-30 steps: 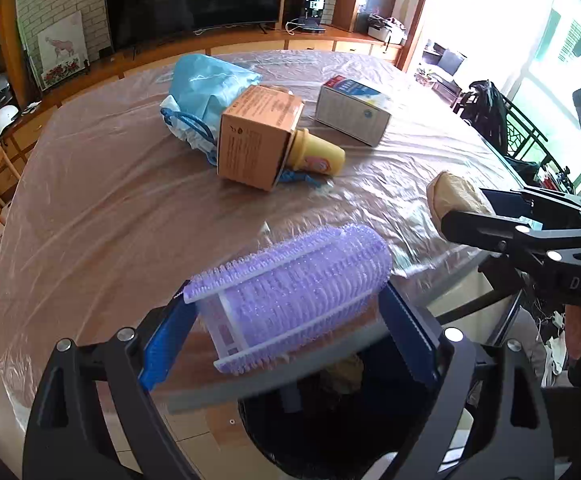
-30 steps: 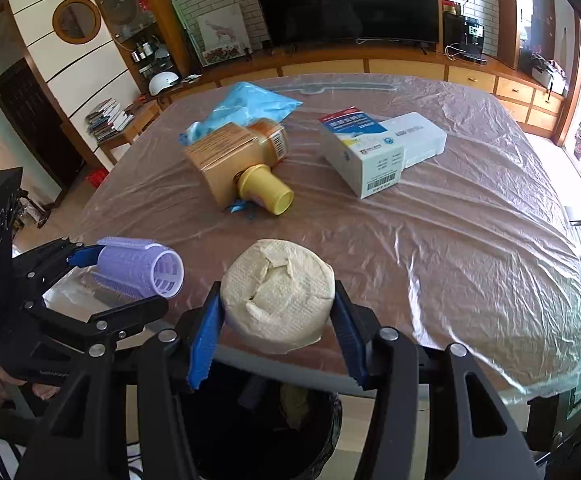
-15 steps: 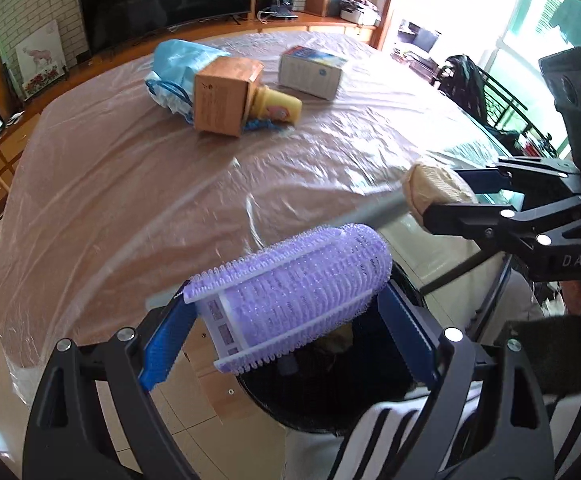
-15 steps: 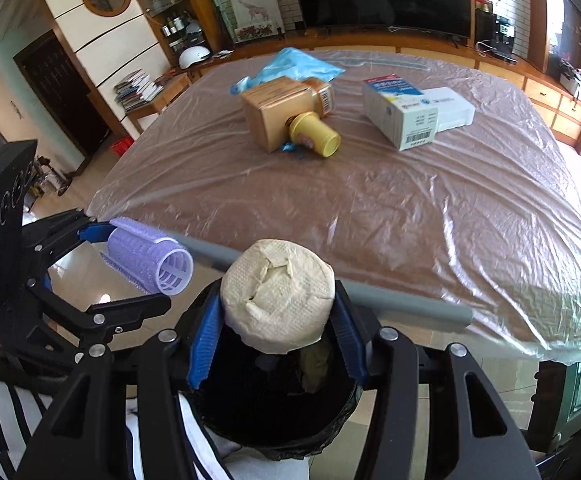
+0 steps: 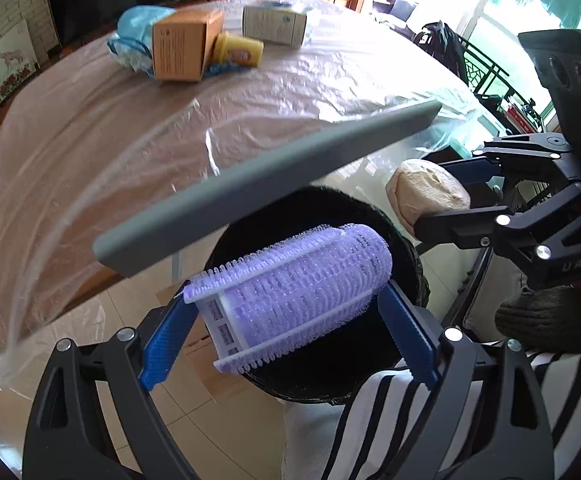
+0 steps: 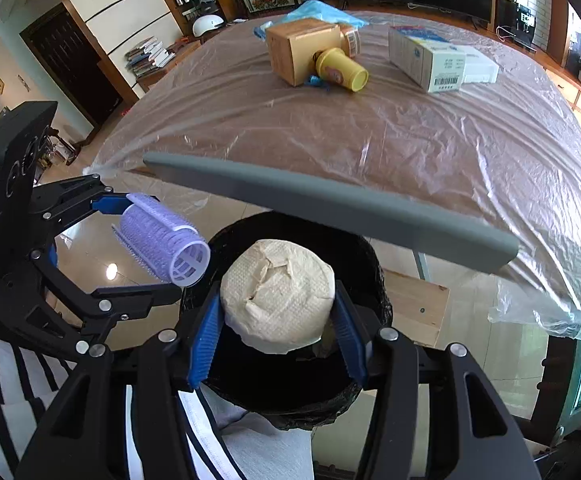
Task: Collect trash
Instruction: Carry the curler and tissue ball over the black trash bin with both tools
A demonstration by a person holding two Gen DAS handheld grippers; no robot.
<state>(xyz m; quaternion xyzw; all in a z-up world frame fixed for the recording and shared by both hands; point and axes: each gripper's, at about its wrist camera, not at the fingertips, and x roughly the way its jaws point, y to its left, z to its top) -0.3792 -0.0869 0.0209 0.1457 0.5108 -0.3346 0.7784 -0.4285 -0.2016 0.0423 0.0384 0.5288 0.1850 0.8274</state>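
You're holding both pieces of trash over the bin [image 6: 290, 404] right now, the black-lined opening sitting low in the middle of both views, just below the grey edge of the tabletop [image 6: 370, 128].

Your left gripper [image 5: 286, 332] is standing wide, its jaws pressing on the two ends of a purple hair roller [image 5: 290, 292]. In the right wrist view that roller is hanging at centre left, right at the bin's rim. It's a hollow plastic tube covered in little bristles, with an open lattice end, and I'm judging it light and fairly stiff; the bristles should be gripping the blue pads, so it may be clinging a touch as you let go. Holding it end to end is looking sound.

Your right gripper [image 6: 278, 338] is about half open, its jaws clamping the sides of a wad of paper [image 6: 278, 296], cream-coloured, round and puckered across its face, dead centre over the bin. That one is looking soft, light and squashable, so a side hold is all it's needing, and it should be dropping freely.

Waiting at the top of the frame on the plastic-covered tabletop: a brown box [image 6: 298, 52], a yellow cup [image 6: 342, 70], a blue bag [image 6: 318, 14] and a white-and-blue box [image 6: 426, 60].
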